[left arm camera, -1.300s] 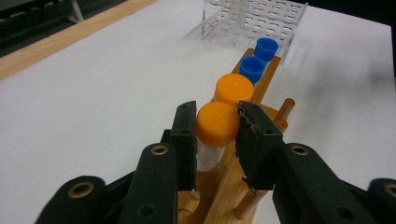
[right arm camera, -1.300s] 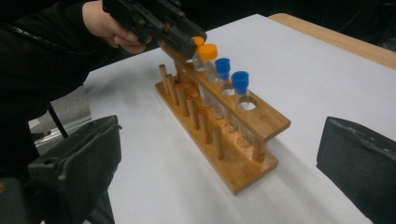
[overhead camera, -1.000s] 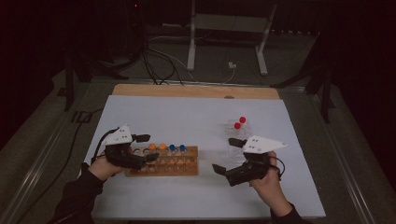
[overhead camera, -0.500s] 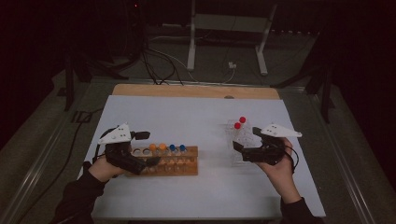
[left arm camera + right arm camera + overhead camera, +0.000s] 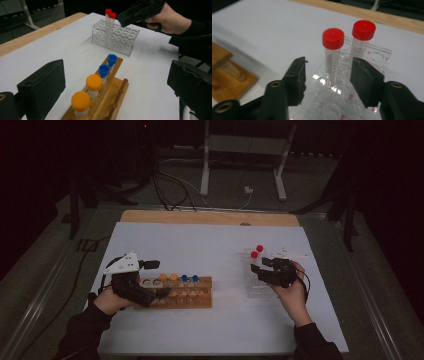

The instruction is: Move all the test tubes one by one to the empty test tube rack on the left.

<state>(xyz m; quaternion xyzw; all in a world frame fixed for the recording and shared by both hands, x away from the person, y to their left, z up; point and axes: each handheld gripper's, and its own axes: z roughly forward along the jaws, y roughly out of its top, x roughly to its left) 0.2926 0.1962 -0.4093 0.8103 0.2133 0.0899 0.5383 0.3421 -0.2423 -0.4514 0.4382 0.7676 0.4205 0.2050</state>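
Observation:
A wooden rack [image 5: 190,297] [image 5: 110,100] holds two orange-capped tubes [image 5: 168,277] [image 5: 93,82] and two blue-capped tubes [image 5: 190,278] [image 5: 103,70]. My left gripper [image 5: 156,279] [image 5: 115,75] straddles the rack's left end. Its jaws have just been opening and stand wide, touching nothing. At the right, a clear plastic rack [image 5: 257,290] [image 5: 377,55] carries two red-capped tubes [image 5: 256,251] [image 5: 110,15]. My right gripper [image 5: 256,272] [image 5: 329,75] hovers over it. Its jaws have just been closing around the nearer red-capped tube [image 5: 333,38], with a gap still showing on both sides.
A white sheet [image 5: 210,250] covers the table, with a strip of bare wood [image 5: 210,217] along its far edge. Behind the table stand a metal frame [image 5: 240,150] and loose cables [image 5: 170,185]. The clear rack's other holes are vacant.
My right gripper moved away from the table's front right to the clear rack, and its jaws narrowed around the nearer red-capped tube. The left gripper stayed at the wooden rack.

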